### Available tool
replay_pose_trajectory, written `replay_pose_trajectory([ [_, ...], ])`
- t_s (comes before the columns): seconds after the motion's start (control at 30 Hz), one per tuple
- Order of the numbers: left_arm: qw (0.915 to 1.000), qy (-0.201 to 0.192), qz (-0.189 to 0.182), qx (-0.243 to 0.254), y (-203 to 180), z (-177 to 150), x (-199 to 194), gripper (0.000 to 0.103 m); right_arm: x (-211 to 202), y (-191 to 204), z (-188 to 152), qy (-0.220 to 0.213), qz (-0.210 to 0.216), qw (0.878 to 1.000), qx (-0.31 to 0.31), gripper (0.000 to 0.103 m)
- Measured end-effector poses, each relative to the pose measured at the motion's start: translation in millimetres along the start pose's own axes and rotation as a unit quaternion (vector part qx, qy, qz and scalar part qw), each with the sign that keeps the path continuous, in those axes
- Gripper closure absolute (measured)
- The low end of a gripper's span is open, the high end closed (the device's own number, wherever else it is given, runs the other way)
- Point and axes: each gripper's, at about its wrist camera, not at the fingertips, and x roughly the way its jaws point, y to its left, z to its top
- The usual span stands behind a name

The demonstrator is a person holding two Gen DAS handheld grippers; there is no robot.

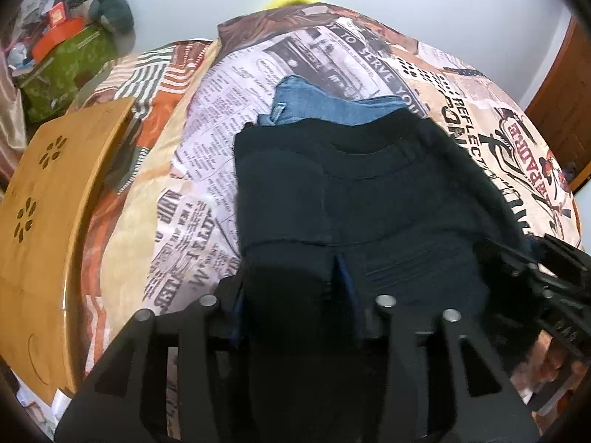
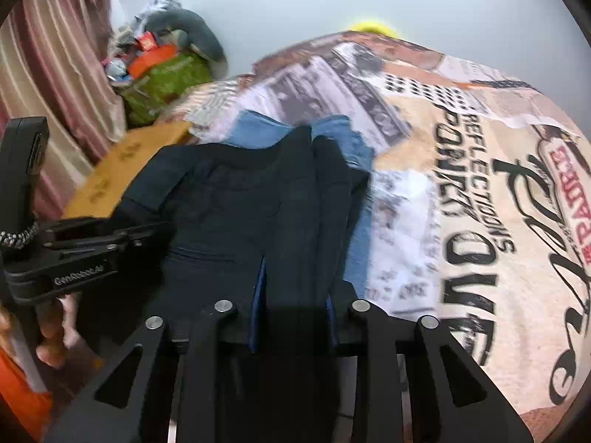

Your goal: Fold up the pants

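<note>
Item: dark pants (image 1: pixel 354 188), one pair, in the course of folding on a bed with a newspaper-print cover (image 1: pixel 207 118).

Location: directly ahead of both tongs, the near edge raised off the bed, the far part lying over a blue denim garment (image 1: pixel 314 99) that shows beyond and just to the right.

Left tongs (image 1: pixel 295 295): closed narrow on a near edge of the dark cloth, which bunches between the fingers.

Right tongs (image 2: pixel 291 302): likewise closed on a near edge of the same cloth; blue pads show against the fabric. The two tongs sit close side by side, each visible at the margin of the other's view.

Condition: the pants already look doubled, with layered edges and a seam line across the panel ahead. Judged state: at least one fold made, a further fold in hand. Remaining: carry the held edge forward, lay it flat, release, smooth.

Adjacent: wooden tray (image 1: pixel 48 221) left of the left tongs; green bag (image 2: pixel 166 81) far left.
</note>
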Motion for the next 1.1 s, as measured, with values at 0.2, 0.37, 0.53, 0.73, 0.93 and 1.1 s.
replay_pose_trajectory([
  [0.2, 0.9998, -0.011, 0.018, -0.002, 6, -3, -27, 0.051, -28, -11, -7, 0.009, -0.019, 1.0, 0.007, 0.065],
  [0.37, 0.9984, -0.05, 0.026, -0.006, 4, 1, -80, 0.051, -60, -8, 2, -0.014, -0.013, 1.0, -0.006, 0.064],
  [0.53, 0.9946, -0.102, 0.018, -0.004, -10, -1, -149, 0.051, -119, 11, 14, -0.07, 0.003, 0.997, -0.01, 0.064],
  [0.73, 0.9826, -0.185, -0.001, 0.022, -43, -20, -253, 0.051, -206, 37, 13, -0.153, 0.024, 0.988, -0.026, 0.064],
  [0.93, 0.9653, -0.254, 0.018, 0.058, -82, -59, -343, 0.051, -295, 63, -11, -0.236, 0.037, 0.97, -0.047, 0.064],
  [1.1, 0.9506, -0.302, 0.024, 0.068, -104, -107, -401, 0.051, -360, 85, -49, -0.285, 0.021, 0.955, -0.077, 0.064],
])
